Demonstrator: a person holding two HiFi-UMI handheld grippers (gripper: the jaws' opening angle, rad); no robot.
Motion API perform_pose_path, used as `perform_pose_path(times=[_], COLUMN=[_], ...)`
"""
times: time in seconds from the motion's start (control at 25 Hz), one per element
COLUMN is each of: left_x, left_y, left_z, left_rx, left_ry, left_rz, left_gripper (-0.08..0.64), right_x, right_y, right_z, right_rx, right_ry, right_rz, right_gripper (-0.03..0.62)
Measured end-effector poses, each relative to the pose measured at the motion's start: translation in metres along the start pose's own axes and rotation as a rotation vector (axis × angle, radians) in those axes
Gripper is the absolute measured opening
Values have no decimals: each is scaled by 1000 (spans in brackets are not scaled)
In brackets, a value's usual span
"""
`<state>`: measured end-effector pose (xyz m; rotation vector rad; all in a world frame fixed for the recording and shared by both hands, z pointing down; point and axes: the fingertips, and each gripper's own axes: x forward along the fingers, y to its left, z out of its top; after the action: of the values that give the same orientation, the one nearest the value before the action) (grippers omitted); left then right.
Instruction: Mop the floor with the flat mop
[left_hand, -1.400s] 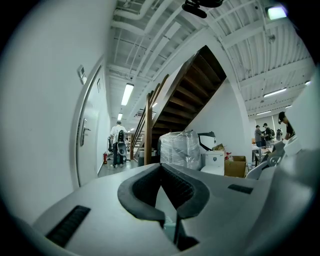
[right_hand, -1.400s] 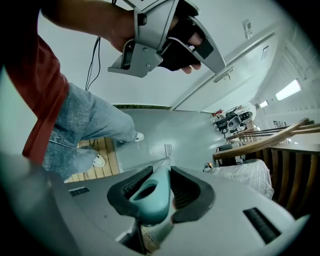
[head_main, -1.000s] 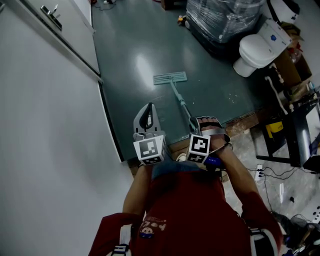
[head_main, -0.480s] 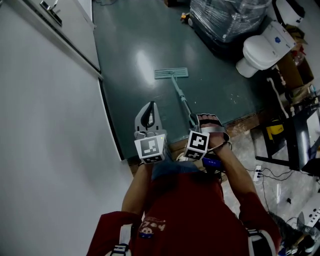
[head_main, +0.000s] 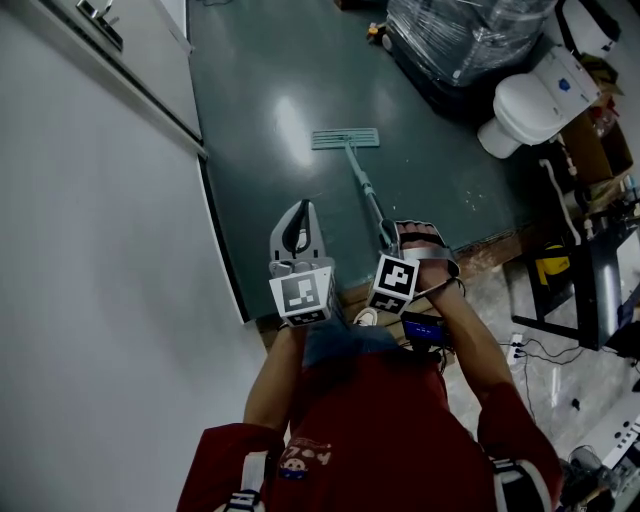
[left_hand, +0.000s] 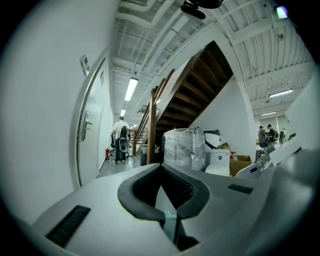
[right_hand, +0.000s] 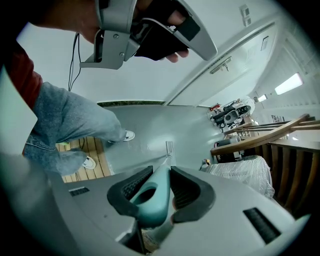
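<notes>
Right gripper (right_hand: 162, 172) clamped on flat mop (head_main: 365, 186) handle; head ahead on floor (head_main: 250, 70); left gripper (left_hand: 161, 167) closed.

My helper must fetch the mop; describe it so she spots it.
Find the dark green floor beside the white wall. On it lies the flat mop, its thin pole running to the right hand-held gripper. Unlike the white toilet nearby, its head is a flat pale teal rectangle.

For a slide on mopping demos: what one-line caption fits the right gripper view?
Right gripper shut on the teal mop handle, flat mop head resting on the grey-green floor ahead.
</notes>
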<state>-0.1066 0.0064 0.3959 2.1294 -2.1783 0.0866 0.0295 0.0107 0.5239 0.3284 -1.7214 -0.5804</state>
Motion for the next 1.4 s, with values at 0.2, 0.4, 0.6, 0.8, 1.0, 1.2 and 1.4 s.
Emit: perform_pose_path(times=[0.2, 0.4, 0.6, 0.8, 1.0, 1.2, 1.4], left_x=[17, 34, 52, 71, 86, 103, 122], left_y=[7, 12, 24, 45, 57, 73, 87], left_z=[3, 2, 4, 9, 6, 3, 0], left_rx=[19, -3, 3, 34, 1, 9, -25], left_ry=[3, -3, 2, -2, -14, -15, -26], left_rz=[5, -8, -4, 14, 19, 30, 30], left_gripper=[15, 15, 15, 15, 15, 15, 15], right_x=[16, 33, 49, 70, 87, 107, 127], right_y=[-14, -31, -52, -71, -90, -108, -127], right_z=[1, 3, 11, 22, 28, 38, 46], right_rx=[-8, -11, -11, -11, -12, -15, -15], right_ry=[7, 12, 17, 23, 28, 32, 42], right_rz=[4, 4, -1, -3, -8, -12, -19], right_gripper=[121, 121, 121, 121, 121, 121, 121])
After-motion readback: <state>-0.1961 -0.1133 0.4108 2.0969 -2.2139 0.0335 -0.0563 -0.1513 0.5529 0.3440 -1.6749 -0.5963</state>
